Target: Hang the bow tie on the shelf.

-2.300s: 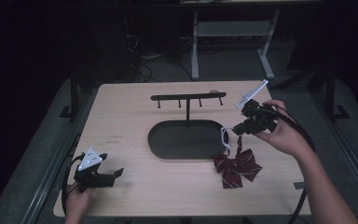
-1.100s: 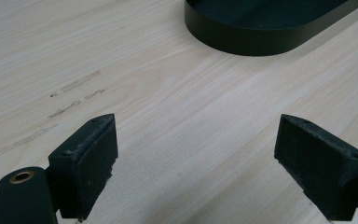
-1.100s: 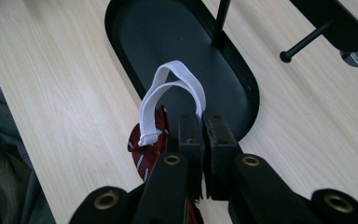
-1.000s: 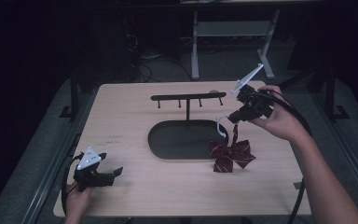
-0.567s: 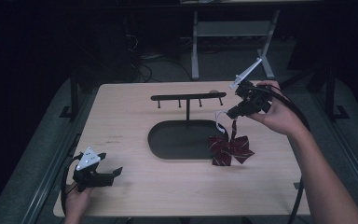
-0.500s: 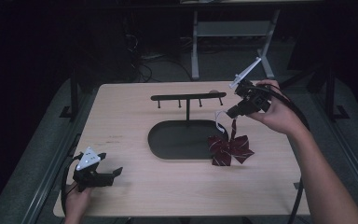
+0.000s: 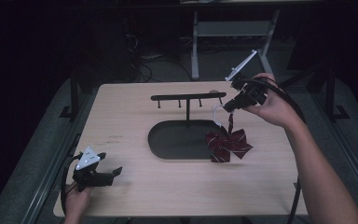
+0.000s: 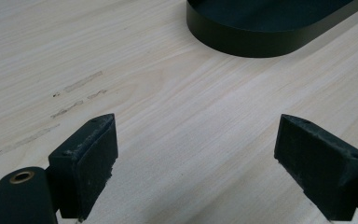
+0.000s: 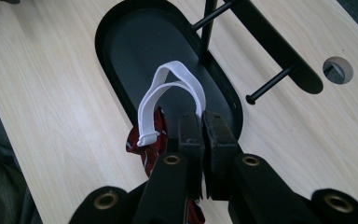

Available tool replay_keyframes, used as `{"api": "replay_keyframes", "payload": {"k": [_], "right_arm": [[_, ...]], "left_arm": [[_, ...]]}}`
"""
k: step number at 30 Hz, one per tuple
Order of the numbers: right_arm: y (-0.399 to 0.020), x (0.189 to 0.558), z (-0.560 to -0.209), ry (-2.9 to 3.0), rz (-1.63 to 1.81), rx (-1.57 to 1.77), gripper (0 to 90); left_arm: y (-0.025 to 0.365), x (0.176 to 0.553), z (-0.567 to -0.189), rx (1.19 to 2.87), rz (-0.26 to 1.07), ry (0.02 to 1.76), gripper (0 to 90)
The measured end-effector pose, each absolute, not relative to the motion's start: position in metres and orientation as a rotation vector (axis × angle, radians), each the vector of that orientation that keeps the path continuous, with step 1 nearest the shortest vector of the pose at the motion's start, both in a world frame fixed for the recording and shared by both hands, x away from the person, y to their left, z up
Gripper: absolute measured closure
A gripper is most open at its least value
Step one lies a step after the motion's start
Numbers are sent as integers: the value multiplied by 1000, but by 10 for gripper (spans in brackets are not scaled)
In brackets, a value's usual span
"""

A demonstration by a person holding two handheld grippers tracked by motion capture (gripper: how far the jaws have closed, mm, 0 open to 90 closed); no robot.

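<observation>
Right gripper (image 7: 229, 107) clamped on white strap (image 9: 170, 86); bow tie (image 7: 227, 143) hangs at its 6 o'clock, mostly hidden in the right gripper view.

The table (image 7: 135, 116) has a pale wood-grain top, matt and smooth, with a few faint scuff marks in the left gripper view. The stand (image 7: 186, 99) with its oval base tray (image 9: 121, 51) and pegged crossbar looks like matt black painted metal, and the left gripper (image 8: 196, 163) carries jaw pads of dull black, slightly pitted rubber-like material with brass-coloured fasteners. The bow tie (image 7: 227, 143) is dark red woven cloth with thin pale stripes, and its strap (image 9: 168, 88) is smooth white elastic band.
</observation>
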State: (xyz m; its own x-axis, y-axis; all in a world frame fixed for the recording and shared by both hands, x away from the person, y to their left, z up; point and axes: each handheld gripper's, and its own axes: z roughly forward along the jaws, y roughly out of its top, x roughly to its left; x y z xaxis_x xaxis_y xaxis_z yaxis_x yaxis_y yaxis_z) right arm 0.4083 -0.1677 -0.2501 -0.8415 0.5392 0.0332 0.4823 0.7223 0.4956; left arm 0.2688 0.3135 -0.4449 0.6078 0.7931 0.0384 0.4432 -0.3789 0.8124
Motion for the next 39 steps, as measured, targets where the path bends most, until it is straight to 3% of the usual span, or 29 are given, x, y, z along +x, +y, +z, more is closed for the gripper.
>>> {"api": "replay_keyframes", "payload": {"k": [39], "right_arm": [[-164,454,-254,2791,707,938,869]], "left_arm": [[313,269,-444,2021,543,968,131]]}}
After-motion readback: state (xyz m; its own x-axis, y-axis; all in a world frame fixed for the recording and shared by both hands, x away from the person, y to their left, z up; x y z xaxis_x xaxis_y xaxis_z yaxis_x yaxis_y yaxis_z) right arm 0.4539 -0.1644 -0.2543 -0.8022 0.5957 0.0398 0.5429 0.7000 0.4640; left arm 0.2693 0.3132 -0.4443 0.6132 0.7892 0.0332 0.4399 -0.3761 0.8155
